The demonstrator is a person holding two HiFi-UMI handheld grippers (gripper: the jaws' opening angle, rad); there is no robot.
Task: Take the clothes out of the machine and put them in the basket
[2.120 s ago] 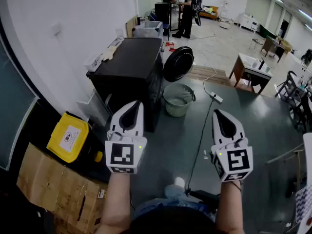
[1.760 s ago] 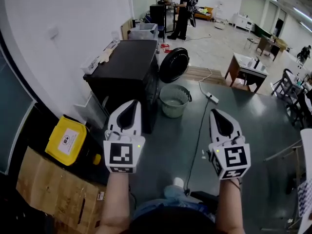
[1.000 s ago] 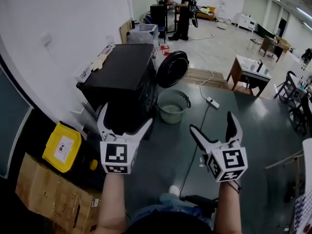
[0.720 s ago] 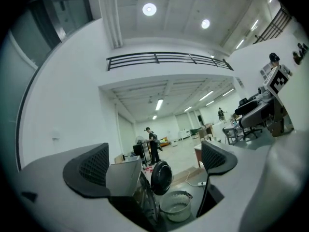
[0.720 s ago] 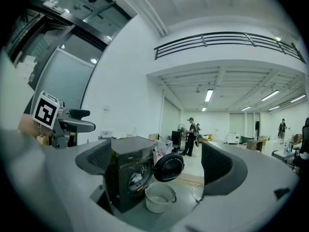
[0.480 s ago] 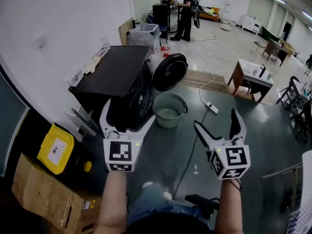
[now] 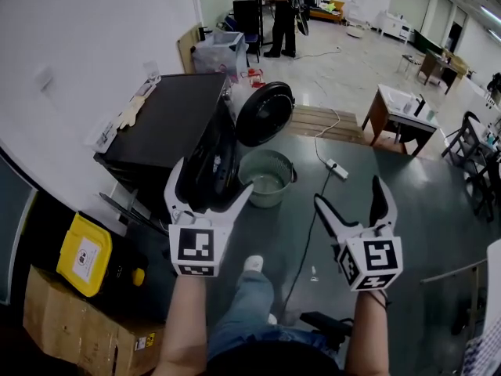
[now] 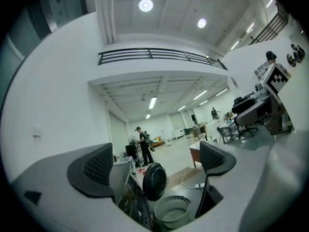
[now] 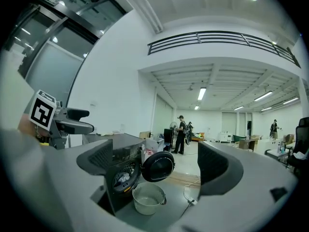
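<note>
Nearest, the left gripper [image 7: 210,180] and right gripper [image 7: 349,194] are held out, each with its jaws spread wide and nothing between them. Beyond them the basket [image 7: 268,177] looks empty and stands just in front of the machine [image 7: 168,120], whose round door [image 7: 264,113] hangs open. The clothes [image 9: 123,177] lie inside the drum. The reach should probably go low and straight into the drum, clear of door and basket, before closing on cloth.
</note>
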